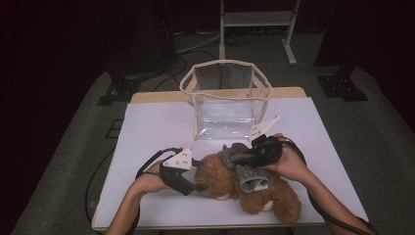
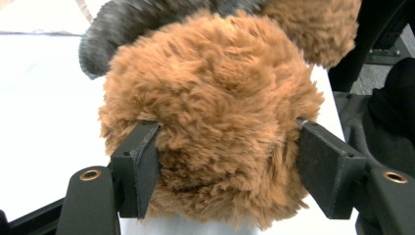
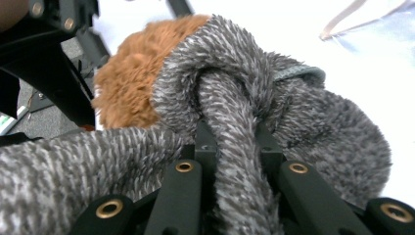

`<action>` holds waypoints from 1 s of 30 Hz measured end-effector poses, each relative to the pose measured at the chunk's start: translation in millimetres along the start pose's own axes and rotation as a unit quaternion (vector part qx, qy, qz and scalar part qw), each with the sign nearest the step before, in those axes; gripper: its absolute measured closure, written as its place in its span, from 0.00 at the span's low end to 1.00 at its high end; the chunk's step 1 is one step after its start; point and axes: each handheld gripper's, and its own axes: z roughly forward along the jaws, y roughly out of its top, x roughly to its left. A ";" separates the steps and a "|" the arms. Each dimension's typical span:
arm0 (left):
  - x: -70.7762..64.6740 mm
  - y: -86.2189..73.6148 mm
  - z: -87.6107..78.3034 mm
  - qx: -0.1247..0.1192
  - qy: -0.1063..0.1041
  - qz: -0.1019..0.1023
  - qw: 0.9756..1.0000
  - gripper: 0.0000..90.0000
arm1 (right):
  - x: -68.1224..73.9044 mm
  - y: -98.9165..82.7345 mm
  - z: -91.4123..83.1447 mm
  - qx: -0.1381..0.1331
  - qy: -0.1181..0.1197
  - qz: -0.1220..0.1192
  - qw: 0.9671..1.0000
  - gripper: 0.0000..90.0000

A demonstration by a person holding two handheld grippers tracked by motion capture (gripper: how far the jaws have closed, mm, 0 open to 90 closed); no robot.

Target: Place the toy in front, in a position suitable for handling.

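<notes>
Fuzzy brown bear [image 1: 230,183] and grey knit scarf [image 1: 244,166] on the white tabletop [image 1: 147,132].
Left gripper [image 1: 199,175] fingers [image 2: 142,166] press the bear's rounded, shaggy head; right gripper [image 1: 247,155] fingers pinch a fold of the marled scarf. A clear, tape-edged bag [image 1: 225,98] stands behind.

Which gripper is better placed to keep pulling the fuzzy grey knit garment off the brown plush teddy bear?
Right. The right gripper is shut on a fold of the grey knit garment, while the left gripper clamps the brown plush teddy bear, steadying it.
</notes>
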 end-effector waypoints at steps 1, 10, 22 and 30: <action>-0.2 3.2 -2.2 -0.010 -0.002 0.003 1.000 0.32 | 3.2 -0.6 0.3 -0.004 0.004 -0.006 1.000 0.86; 2.7 12.0 16.7 -0.026 -0.011 -0.018 0.999 0.21 | 21.7 2.9 1.5 -0.005 0.005 -0.038 0.999 0.85; 1.5 7.0 15.9 -0.032 0.001 -0.034 0.999 0.21 | 11.3 -27.3 -56.2 -0.043 -0.025 -0.004 0.999 0.85; 3.2 10.5 20.2 -0.014 0.010 -0.043 0.999 0.12 | 10.0 -35.3 -53.4 -0.044 -0.033 0.004 0.998 0.85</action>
